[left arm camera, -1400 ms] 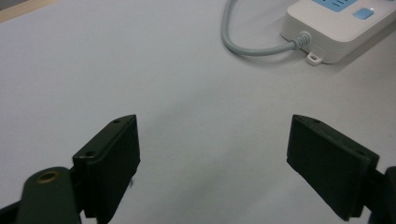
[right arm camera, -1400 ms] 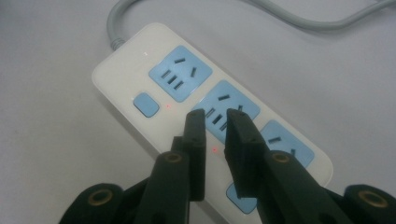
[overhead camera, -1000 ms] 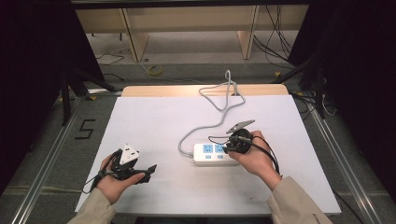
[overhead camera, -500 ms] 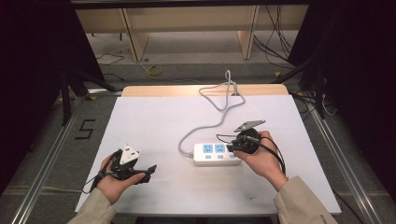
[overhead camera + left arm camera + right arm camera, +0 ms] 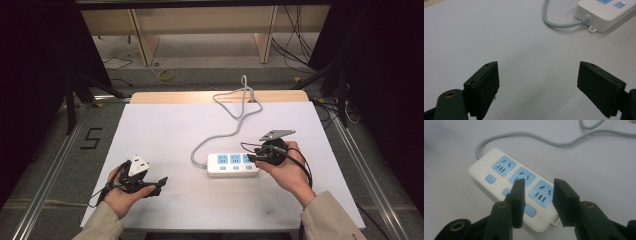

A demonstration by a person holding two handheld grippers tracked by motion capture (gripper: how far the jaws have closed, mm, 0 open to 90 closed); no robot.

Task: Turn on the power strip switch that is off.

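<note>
From the high view, the person's right hand (image 5: 286, 167) comes in from the 5 o'clock corner, forearm angled toward the middle of the white tabletop (image 5: 165, 130), and holds the right tongs (image 5: 251, 158) level, pointing toward 9 o'clock at the right end of the power strip (image 5: 233, 164). A grey three-cornered plate sits atop that tool. The left hand (image 5: 122, 192) rests near the 7 o'clock edge, its left tongs (image 5: 159, 183) pointing toward 3 o'clock, well apart from the strip. The strip lies just right of the tabletop's centre, and its grey cord (image 5: 235, 115) leaves the left end, curves up toward 12 o'clock and loops over the far edge. Wooden shelving and loose cables stand on the floor beyond.

In the left gripper view, the left tongs (image 5: 537, 87) stand wide with bare tabletop (image 5: 499, 32) between them. At 1 o'clock the cord end of the power strip (image 5: 599, 15) shows, with the cord (image 5: 556, 21) bending away from it; nothing lies between tool and strip.

In the right gripper view, the right tongs (image 5: 537, 200) hang over the power strip (image 5: 516, 182), about half open, and have just been opening. The near socket lies below the gap between them, and the pads press on nothing. Three blue sockets with blue switches run from 10 o'clock toward 5 o'clock. The cord (image 5: 564, 142) trails toward 1 o'clock.
</note>
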